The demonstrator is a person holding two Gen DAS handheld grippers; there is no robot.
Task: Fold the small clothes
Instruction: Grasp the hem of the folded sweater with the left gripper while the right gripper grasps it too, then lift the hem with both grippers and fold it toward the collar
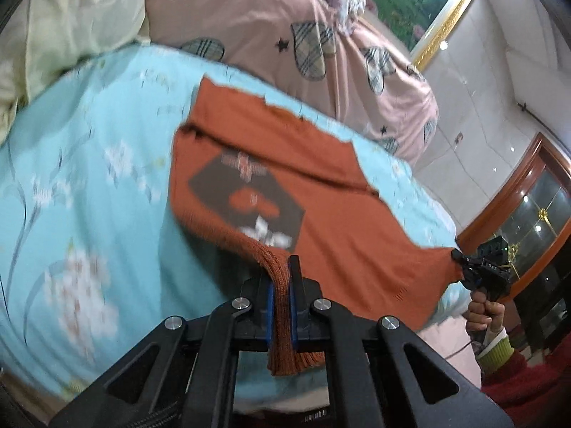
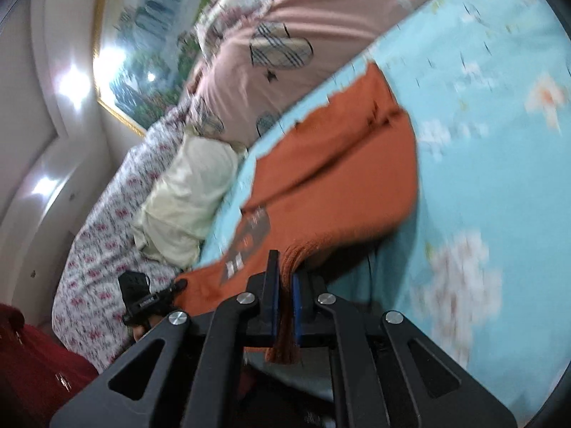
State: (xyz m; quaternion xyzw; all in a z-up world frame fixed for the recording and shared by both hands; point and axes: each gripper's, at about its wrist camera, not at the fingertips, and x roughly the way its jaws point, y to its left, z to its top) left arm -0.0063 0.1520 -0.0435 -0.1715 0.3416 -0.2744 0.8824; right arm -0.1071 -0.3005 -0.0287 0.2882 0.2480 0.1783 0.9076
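Light blue bed sheet with white and pale orange flowers (image 1: 89,164) covers the bed that fills both views, and behind it lie a pink quilt with checked heart patches (image 1: 285,25), a pale yellow pillow (image 2: 185,192) and a gold-framed landscape picture (image 1: 421,3) on the white wall. On the sheet lies the task's thing, a small rust-orange knitted sweater with a dark grey diamond pattern on the chest (image 1: 314,192); it is spread flat with its far edge toward the quilt, while its near ribbed hem (image 1: 274,260) rises off the sheet. The left gripper (image 1: 282,285) has its blue pads pressed together on one corner of this hem, and the ribbed knit hangs down bunched between them. The right gripper (image 2: 284,296) pinches the other hem corner in the same way; in the left view it appears small at the right edge, held by a hand (image 1: 483,312) with a green cuff. I judge the sweater to be light, soft and quite limp, so it will sag in the middle when only two corners carry it. The knit looks thick and rough, so I expect it will not slip easily from the pads. The ribbed hem corners seem the best places to hold, since the hem is firmer than the body and keeps the edge straight for the fold.
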